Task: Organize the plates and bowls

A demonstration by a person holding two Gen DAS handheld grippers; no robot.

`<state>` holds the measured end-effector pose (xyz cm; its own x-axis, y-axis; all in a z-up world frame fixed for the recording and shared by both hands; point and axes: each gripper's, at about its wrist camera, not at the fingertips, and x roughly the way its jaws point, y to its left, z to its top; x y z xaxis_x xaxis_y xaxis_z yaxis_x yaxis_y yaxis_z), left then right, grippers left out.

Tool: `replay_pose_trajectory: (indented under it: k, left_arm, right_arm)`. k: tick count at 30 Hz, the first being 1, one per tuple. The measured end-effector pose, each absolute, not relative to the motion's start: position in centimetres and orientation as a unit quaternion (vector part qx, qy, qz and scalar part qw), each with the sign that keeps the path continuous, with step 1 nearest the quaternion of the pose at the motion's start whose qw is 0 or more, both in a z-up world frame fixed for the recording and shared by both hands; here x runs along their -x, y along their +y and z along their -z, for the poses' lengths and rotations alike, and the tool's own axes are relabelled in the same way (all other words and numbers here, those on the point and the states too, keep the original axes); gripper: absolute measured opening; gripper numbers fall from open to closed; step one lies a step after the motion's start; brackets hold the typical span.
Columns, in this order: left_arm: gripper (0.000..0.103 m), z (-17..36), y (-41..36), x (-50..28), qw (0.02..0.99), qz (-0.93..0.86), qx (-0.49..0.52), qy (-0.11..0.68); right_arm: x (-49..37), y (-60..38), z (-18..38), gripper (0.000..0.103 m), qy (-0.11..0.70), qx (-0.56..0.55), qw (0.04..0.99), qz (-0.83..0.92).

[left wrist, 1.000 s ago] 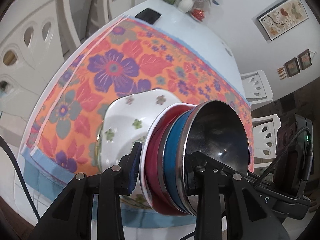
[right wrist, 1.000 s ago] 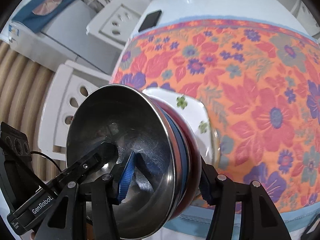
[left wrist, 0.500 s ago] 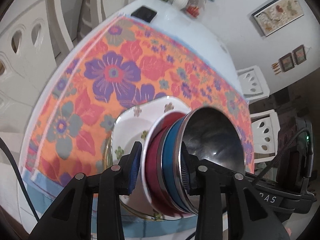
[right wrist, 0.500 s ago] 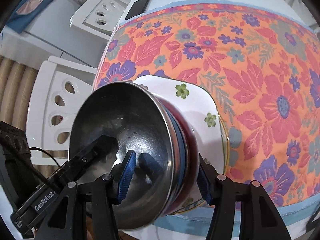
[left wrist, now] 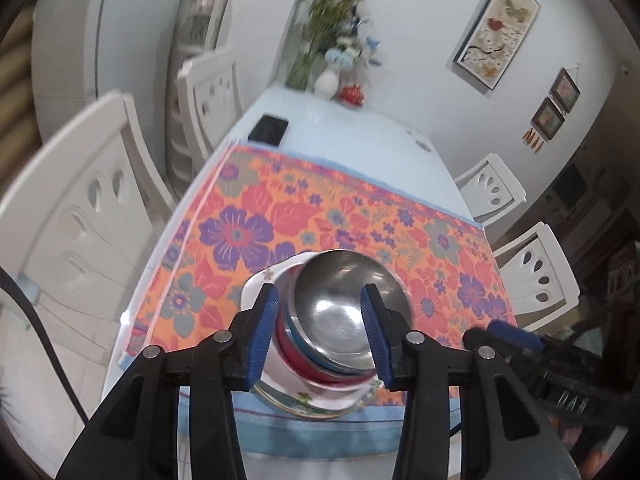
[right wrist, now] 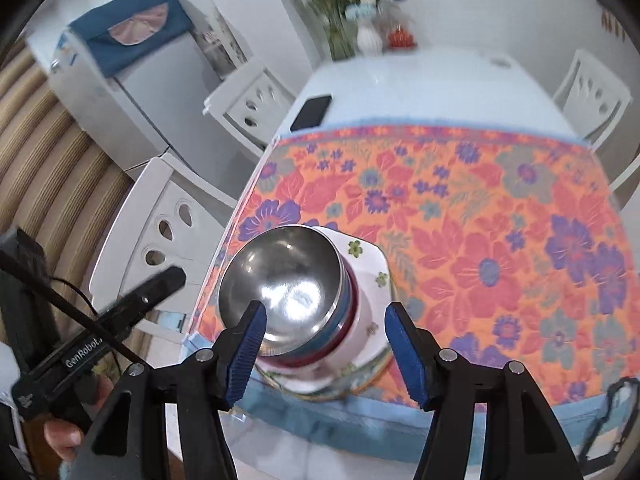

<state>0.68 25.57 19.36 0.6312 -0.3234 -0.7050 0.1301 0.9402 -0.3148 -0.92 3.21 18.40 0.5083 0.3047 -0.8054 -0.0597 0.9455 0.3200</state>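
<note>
A steel bowl (left wrist: 344, 300) sits nested on a blue bowl (right wrist: 320, 340) and a red bowl (left wrist: 296, 364), all stacked on a white floral plate (right wrist: 372, 276) at the near edge of an orange flowered tablecloth (right wrist: 480, 220). The left gripper (left wrist: 320, 336) and right gripper (right wrist: 324, 356) hover above the stack, jaws opening, pads clear of the bowls, holding nothing.

Left tongs (left wrist: 319, 328) angled down, jaws opening — right tongs (right wrist: 325, 350) likewise
</note>
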Motion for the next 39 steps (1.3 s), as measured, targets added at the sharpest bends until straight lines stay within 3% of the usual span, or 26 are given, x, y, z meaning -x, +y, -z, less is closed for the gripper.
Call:
replay_pose_trajectory:
  k: [12,16,19,25,39]
  left_arm:
    - [0.042,-23.6,19.0,7.9,0.919,0.115,0.093,0.367]
    - [0.051,-24.2,17.6,10.4,0.929,0.093,0.058,0.354]
    - [0.062,-24.7,17.0,11.5,0.936,0.072,0.028,0.343]
    - [0.063,-24.3,17.6,11.0,0.932,0.048,0.015,0.359]
    - [0.071,-21.8,22.4,7.9,0.912,0.05,0.016,0.406]
  right_arm:
    - [12.2,-0.3,-20.8,0.06,0.465,-0.1,0.876,-0.085]
    - [14.3,-1.3,-20.9,0.062,0.461,-0.103,0.878,-0.079]
    - [14.9,-1.6,-20.9,0.062,0.466,-0.107,0.876,-0.066]
    - [14.1,-1.8,-20.2,0.069,0.493,-0.082,0.866,-0.01]
    - [10.0,4.5,-19.5,0.069,0.505,-0.074,0.86,0.005]
